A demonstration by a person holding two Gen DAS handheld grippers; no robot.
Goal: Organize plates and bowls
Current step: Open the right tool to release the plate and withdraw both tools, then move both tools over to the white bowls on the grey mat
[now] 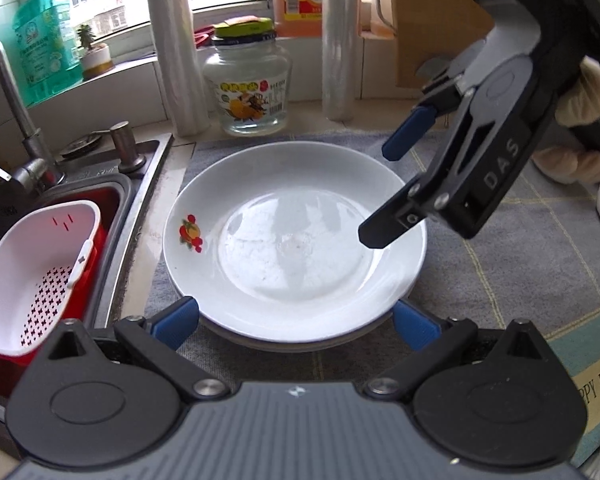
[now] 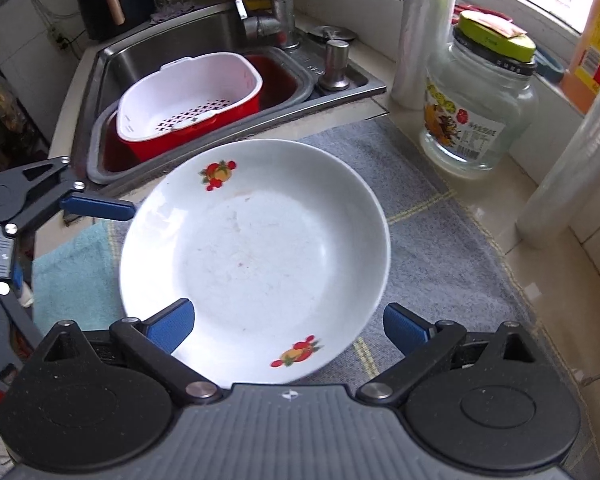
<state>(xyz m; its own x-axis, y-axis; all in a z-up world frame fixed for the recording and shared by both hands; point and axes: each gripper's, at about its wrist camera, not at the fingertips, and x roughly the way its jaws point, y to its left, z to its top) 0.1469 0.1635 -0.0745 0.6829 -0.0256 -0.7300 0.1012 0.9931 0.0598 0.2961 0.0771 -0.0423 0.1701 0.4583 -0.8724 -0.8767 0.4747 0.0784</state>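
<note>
Because the glazed white ceramic plate with fruit decals (image 1: 294,240) is rigid, slick and breakable, I should pinch its raised rim. It tops a stack on the grey mat (image 1: 520,264). My left gripper (image 1: 296,326) and right gripper (image 2: 288,328) stand open, empty.

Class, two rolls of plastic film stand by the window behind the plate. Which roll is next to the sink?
The white roll, left of the glass jar, is next to the sink. The clear roll stands on the jar's far side.
</note>
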